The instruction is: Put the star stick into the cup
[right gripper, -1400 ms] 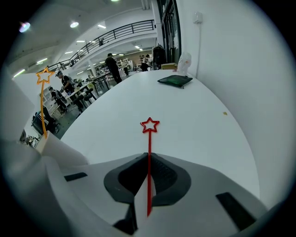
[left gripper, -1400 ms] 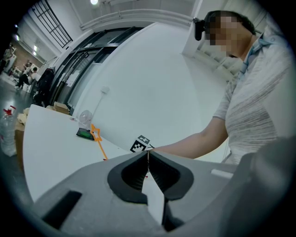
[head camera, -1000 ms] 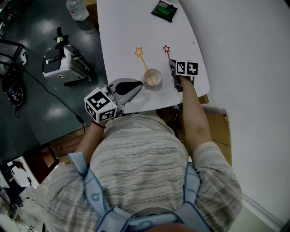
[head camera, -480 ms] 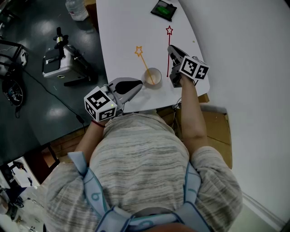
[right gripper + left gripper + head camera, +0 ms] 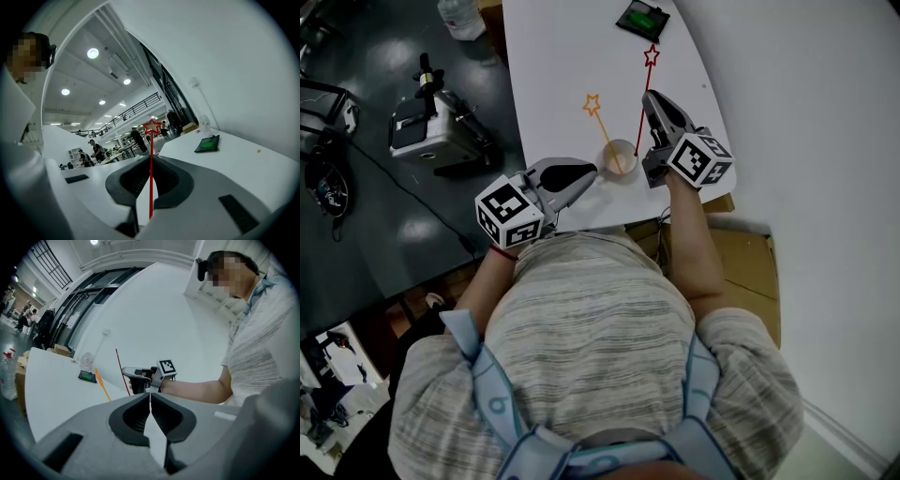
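Observation:
The paper cup (image 5: 619, 158) stands near the table's front edge with an orange star stick (image 5: 599, 120) leaning in it. My right gripper (image 5: 648, 97) is shut on the red star stick (image 5: 650, 75), which stands almost upright just right of the cup, its lower end by the rim. In the right gripper view the red star stick (image 5: 151, 187) runs up between the jaws to its star. My left gripper (image 5: 589, 172) is shut, tip at the cup's left side. In the left gripper view the left gripper (image 5: 150, 397) hides the cup, with nothing seen in the jaws.
A green-screened device (image 5: 639, 19) lies at the far end of the white table (image 5: 553, 75). A plastic bottle (image 5: 459, 16) stands beyond the table's left corner. A grey machine (image 5: 436, 133) sits on the floor at the left, and a cardboard box (image 5: 752, 272) at the right.
My right gripper has raised the red star stick from the table, tipped it upright and carried it left to the cup. The left gripper has stayed put.

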A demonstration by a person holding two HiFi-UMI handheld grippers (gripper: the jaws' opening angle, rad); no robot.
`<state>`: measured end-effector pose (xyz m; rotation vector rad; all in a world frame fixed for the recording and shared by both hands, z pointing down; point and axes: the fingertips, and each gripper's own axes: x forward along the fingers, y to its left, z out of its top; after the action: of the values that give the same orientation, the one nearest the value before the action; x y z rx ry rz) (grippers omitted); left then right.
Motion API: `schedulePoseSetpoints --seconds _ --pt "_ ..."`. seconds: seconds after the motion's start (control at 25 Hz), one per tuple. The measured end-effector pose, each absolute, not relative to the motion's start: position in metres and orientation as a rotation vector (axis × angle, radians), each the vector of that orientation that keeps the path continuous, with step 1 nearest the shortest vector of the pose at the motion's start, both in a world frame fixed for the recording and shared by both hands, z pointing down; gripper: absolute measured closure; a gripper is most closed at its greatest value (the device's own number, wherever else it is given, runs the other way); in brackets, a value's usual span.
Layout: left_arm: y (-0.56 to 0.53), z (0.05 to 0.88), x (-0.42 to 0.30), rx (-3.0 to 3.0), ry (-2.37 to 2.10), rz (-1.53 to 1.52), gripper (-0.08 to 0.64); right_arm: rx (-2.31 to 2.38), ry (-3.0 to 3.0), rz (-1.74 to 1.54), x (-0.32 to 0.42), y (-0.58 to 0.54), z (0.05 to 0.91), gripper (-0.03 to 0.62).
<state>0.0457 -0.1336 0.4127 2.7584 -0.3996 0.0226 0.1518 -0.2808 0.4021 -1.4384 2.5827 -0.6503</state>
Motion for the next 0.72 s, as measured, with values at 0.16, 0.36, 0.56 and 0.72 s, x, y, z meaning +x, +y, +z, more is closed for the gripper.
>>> schedulePoseSetpoints --seconds 0.16,0.36,0.56,0.72 --pt "-0.133 0.412 0.045 2.759 -0.392 0.022 0.54 -1.442 2.611 -0.696 0.144 -0.264 0.43 0.572" --pt "-0.132 0.414 0.043 2.761 -0.394 0.024 0.54 -1.459 2.658 -0.729 0.141 -0.245 0.45 0.572" --pt "-0.131 0.413 0.043 2.763 -0.386 0.021 0.54 -1.48 2.762 -0.693 0.133 -0.23 0.463 0.572" --pt "-0.129 0.411 0.043 2.766 -0.385 0.018 0.54 -1.485 2.808 -0.673 0.127 -0.22 0.471 0.572"
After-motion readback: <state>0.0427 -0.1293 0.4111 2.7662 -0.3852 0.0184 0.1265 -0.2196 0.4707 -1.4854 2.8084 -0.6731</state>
